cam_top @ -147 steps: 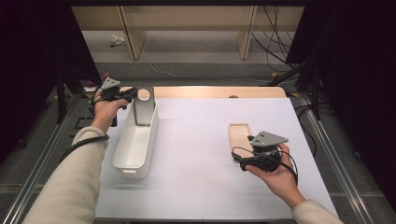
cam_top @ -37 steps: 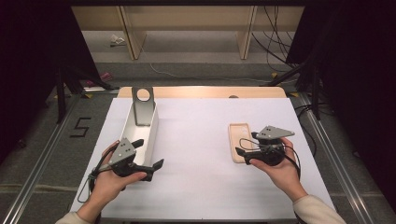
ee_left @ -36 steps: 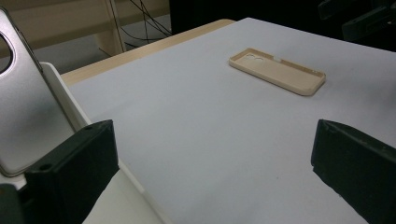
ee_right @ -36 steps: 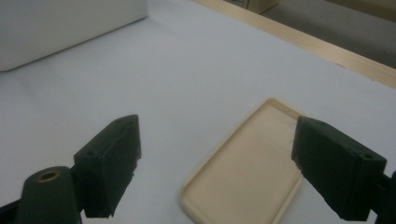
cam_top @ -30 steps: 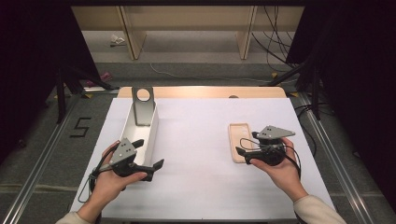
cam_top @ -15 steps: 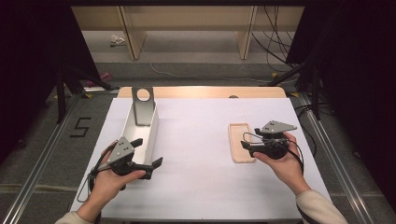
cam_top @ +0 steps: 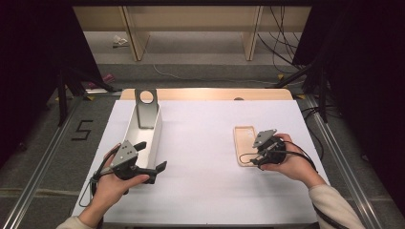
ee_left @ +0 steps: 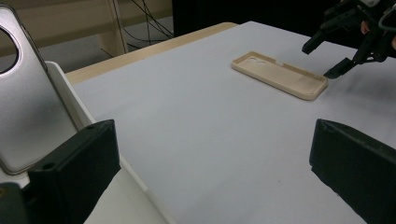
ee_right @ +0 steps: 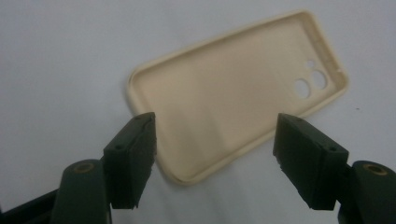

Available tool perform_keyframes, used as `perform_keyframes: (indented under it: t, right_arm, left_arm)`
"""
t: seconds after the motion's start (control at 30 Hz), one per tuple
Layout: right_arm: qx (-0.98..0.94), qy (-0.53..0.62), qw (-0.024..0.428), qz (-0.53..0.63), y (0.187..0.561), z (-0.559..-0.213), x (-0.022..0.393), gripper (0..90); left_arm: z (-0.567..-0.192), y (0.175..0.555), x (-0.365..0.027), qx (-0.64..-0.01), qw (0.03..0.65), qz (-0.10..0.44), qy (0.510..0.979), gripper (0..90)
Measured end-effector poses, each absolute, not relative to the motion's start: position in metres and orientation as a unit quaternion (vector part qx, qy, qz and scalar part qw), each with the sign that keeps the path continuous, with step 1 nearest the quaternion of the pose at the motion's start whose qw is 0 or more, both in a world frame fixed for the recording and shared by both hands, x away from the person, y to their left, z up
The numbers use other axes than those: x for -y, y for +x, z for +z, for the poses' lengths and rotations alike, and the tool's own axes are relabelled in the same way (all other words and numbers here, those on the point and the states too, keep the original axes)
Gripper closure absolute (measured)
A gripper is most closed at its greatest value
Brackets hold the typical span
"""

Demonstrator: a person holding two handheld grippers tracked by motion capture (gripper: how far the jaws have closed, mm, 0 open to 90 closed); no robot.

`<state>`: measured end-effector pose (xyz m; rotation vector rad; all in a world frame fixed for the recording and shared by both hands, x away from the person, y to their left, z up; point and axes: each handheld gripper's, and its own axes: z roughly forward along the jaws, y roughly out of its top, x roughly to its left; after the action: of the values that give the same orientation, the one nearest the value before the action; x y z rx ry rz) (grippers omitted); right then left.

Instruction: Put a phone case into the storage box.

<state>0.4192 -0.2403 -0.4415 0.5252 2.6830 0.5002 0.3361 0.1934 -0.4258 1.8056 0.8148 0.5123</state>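
Both jaws of the right gripper [ee_right: 215,158], just narrowing but not yet gripping, straddled the near short end of the beige soft-plastic phone case [cam_top: 245,144], lying flat near the tabletop's right edge, long axis running away.

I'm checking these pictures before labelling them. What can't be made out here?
- Phone case, right gripper view: whether the right hand-held gripper touches its near end; the jaws cover it.
- White tray, high view: near end hidden behind the left hand-held gripper.
- Silver phone, left gripper view: cut off by the edge.
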Motion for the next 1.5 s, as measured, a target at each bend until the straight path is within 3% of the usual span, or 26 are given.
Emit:
perform_keyframes:
  t: [0.67, 1.23, 1.5]
  right_arm:
    - [-0.978, 0.091, 0.176, 0.057, 0.421, -0.449, 0.206, 32.0]
    - [-0.985, 0.061, 0.163, 0.016, 0.425, -0.454, 0.197, 42.6]
    - [-0.987, 0.045, 0.151, 0.010, 0.423, -0.454, 0.195, 54.0]
  left_arm:
    - [-0.425, 0.335, -0.192, -0.337, 0.523, 0.213, 0.753, 1.3]
    - [-0.425, 0.335, -0.190, -0.331, 0.521, 0.211, 0.758, 1.4]
    - [-0.426, 0.334, -0.189, -0.331, 0.521, 0.210, 0.758, 1.4]
